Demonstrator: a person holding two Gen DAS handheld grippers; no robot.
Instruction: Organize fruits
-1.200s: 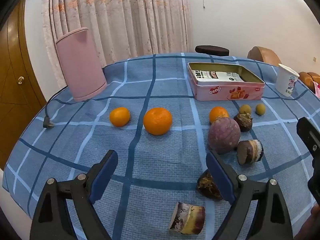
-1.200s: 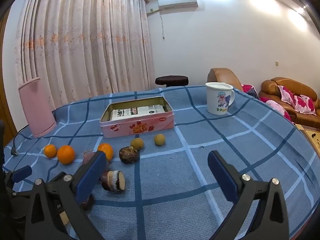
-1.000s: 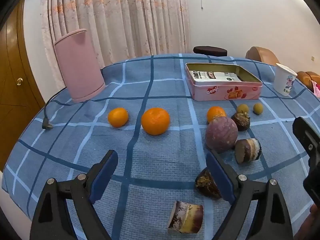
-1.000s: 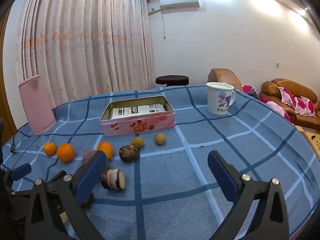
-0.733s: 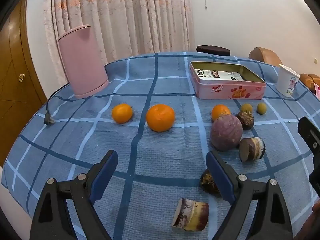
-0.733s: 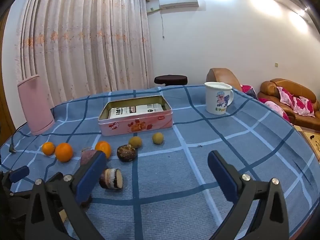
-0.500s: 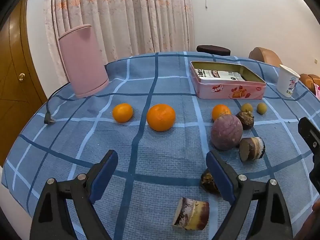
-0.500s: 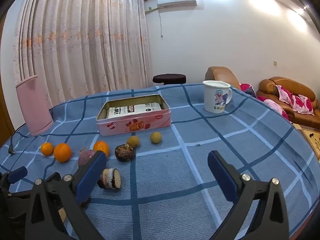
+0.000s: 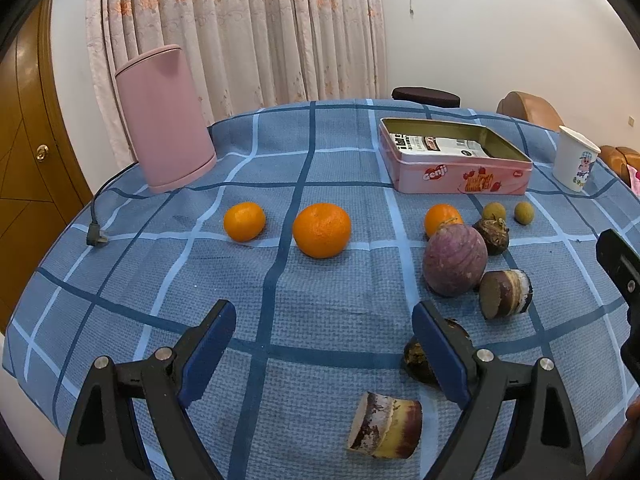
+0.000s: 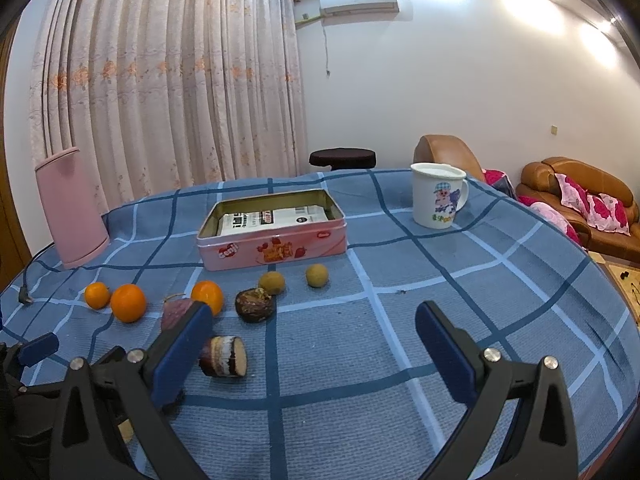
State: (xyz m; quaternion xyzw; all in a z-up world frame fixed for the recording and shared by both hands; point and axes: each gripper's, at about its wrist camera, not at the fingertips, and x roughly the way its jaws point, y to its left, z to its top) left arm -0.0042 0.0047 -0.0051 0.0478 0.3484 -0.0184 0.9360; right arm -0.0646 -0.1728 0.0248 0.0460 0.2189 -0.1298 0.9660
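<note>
Currently: left gripper (image 9: 324, 334) and right gripper (image 10: 314, 336) both spread wide above the checked tablecloth (image 9: 160, 280), each holding nothing.
Fruit loose on cloth: three oranges in a row, largest orange (image 9: 321, 230) in the middle; purple round fruit (image 9: 455, 265) touching a cut chunk (image 9: 505, 293); two small yellow-green fruits (image 10: 317, 275) near the open pink tin (image 10: 272, 236). White mug (image 10: 438, 201) well apart.

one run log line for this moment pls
left gripper: open, empty | right gripper: open, empty | oranges: loose on tablecloth | tin: no fruit inside
</note>
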